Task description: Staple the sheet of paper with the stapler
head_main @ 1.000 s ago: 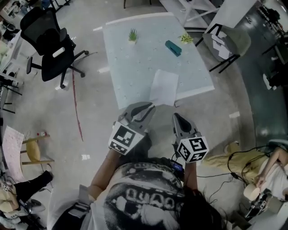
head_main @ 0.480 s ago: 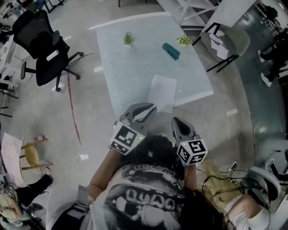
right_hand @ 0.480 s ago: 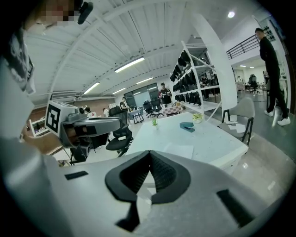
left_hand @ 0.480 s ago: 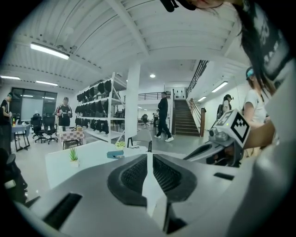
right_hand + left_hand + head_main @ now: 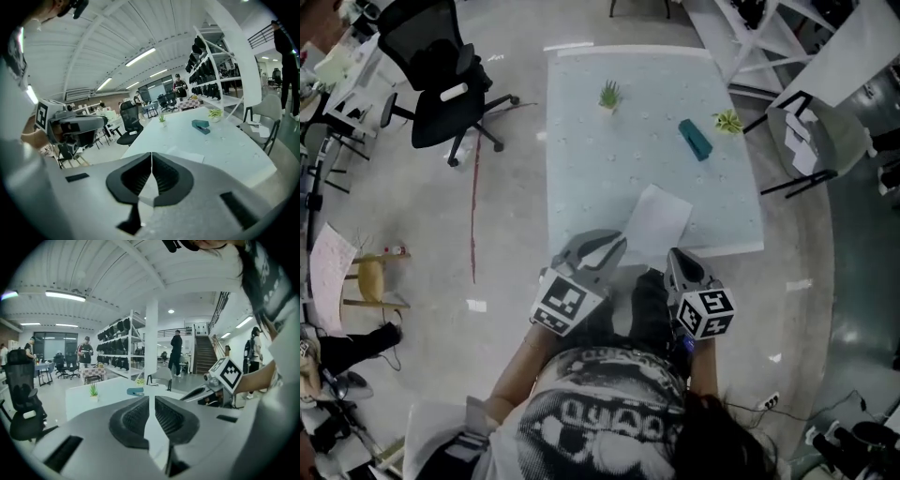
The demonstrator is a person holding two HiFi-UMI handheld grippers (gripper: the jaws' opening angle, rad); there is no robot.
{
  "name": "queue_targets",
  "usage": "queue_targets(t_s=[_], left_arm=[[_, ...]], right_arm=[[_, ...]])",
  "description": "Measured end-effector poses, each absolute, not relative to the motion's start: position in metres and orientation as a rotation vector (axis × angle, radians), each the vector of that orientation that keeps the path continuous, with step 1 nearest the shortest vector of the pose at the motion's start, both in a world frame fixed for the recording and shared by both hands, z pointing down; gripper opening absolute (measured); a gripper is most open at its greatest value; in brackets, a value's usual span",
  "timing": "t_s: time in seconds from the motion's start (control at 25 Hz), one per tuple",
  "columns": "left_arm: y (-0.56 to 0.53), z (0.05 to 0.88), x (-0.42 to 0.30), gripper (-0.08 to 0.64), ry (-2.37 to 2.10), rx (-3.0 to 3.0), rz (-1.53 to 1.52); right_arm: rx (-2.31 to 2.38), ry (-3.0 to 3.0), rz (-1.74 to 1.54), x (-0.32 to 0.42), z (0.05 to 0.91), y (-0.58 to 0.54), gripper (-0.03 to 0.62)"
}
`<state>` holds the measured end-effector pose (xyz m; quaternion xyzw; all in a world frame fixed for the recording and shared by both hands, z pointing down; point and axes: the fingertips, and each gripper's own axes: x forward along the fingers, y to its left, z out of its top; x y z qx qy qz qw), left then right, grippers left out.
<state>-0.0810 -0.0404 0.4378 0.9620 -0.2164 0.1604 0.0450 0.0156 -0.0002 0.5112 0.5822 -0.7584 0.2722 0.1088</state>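
Black office chair [image 5: 441,66] stands on the floor at far left, apart from a pale surface [image 5: 581,141]. From left to right the surface carries a small green plant [image 5: 609,95], a white sheet of paper [image 5: 656,223], a teal stapler [image 5: 695,139] and a second small plant [image 5: 728,121]. The sheet lies flat by the near edge. The stapler sits well apart from it, farther back and to the right. A person in a printed shirt stands at that edge with both arms forward. The left tongs [image 5: 614,242] hang by the sheet's near left corner, jaws a narrow slit apart with nothing between them. The right tongs [image 5: 676,254] are pressed together and empty, just short of the sheet.
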Motion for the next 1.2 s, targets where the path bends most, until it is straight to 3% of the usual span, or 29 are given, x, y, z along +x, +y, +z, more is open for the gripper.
queue_targets(t_s=[0.44,0.68,0.88,1.2], left_arm=[[-0.095,0.425,-0.017,0.034,-1.101,2.781,0.449],[-0.096,0.438,-0.025,0.034,-1.305,2.637,0.517],[-0.095,0.439,-0.037,0.034,-1.436,2.547,0.527],[-0.094,0.441,-0.035,0.034,-1.491,2.513,0.529]], right_arm=[[1.229,-2.217,0.708,0.097,0.585,-0.084,0.114],[0.994,-2.155,0.584,0.103,0.635,-0.112,0.134],[0.832,-2.117,0.573,0.096,0.663,-0.117,0.213],[0.784,-2.106,0.472,0.094,0.667,-0.115,0.173]])
